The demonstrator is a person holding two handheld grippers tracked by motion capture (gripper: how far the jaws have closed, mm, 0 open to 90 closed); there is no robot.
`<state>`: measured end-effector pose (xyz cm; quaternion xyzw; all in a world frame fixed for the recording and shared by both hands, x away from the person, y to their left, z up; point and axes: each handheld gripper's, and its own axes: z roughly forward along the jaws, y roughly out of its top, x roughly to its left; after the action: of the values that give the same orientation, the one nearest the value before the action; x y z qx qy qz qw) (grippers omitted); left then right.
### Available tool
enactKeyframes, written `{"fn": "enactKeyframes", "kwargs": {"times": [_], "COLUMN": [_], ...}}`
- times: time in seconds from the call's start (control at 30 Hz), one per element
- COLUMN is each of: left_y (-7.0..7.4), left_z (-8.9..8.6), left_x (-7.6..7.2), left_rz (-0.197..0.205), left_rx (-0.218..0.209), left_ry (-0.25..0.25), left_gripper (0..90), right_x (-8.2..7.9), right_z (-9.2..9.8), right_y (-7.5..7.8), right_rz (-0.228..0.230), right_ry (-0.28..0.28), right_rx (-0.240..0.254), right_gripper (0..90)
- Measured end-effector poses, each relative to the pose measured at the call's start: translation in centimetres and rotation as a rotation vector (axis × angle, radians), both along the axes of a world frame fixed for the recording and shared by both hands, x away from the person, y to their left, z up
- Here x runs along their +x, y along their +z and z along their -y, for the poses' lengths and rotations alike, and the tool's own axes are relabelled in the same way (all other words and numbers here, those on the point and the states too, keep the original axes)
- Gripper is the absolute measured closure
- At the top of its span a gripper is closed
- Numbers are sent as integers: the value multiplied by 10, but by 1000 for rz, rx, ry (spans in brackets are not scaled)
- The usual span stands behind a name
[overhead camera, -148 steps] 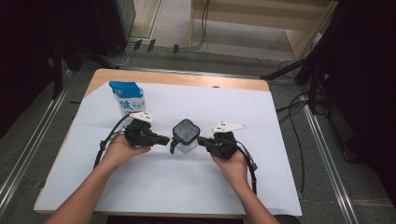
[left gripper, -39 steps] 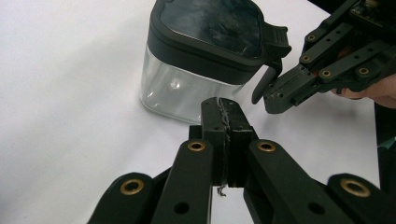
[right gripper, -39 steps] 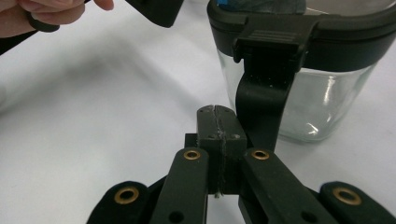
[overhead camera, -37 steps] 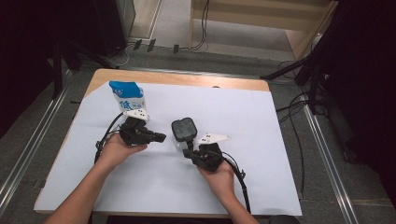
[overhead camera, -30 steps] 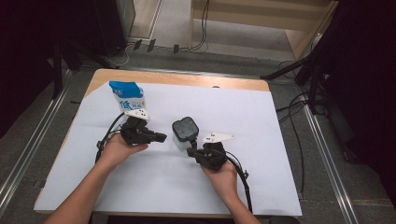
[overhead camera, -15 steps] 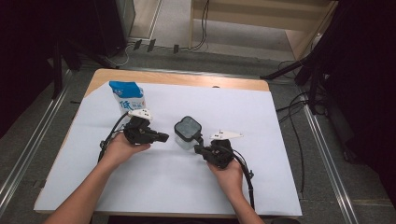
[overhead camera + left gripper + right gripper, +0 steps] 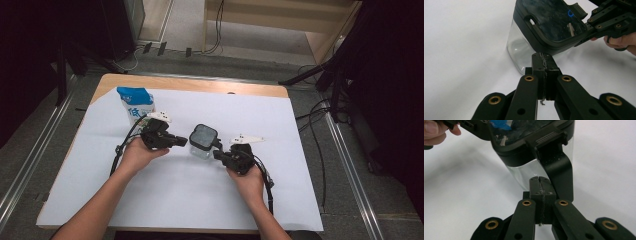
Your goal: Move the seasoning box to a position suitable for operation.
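Clear dark-lidded container (image 7: 202,141) stands upright between closed left gripper (image 7: 183,142) and closed right gripper (image 7: 216,154).

Wooden table (image 7: 190,84) — grey floor (image 7: 35,145)

A: Where does the container (image 7: 202,141) stand on the table (image 7: 300,200)?
B: Mid-table, between the left gripper (image 7: 181,142) and right gripper (image 7: 218,153).
A: And the carton (image 7: 135,104)?
B: Toward the far left corner, behind the left gripper.
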<state>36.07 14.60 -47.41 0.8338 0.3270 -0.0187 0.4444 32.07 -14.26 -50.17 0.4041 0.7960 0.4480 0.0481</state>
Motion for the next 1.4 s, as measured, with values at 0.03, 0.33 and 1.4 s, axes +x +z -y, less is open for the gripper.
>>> {"fn": "enactKeyframes", "kwargs": {"times": [0.03,0.33,1.4], "left_y": [0,-4,5], "left_z": [1,9,8], "left_x": [1,3,-4], "left_rz": [-4,15,57], "left_rx": [-8,-3,-13], "left_ry": [5,-25,-112], "left_gripper": [900,900,688], "right_x": [1,12,17], "right_z": [1,8,29], "right_y": [0,5,19], "right_rz": [-5,3,24], "right_ry": [-4,-13,53], "right_rx": [4,-2,-65], "right_gripper": [900,900,784]}}
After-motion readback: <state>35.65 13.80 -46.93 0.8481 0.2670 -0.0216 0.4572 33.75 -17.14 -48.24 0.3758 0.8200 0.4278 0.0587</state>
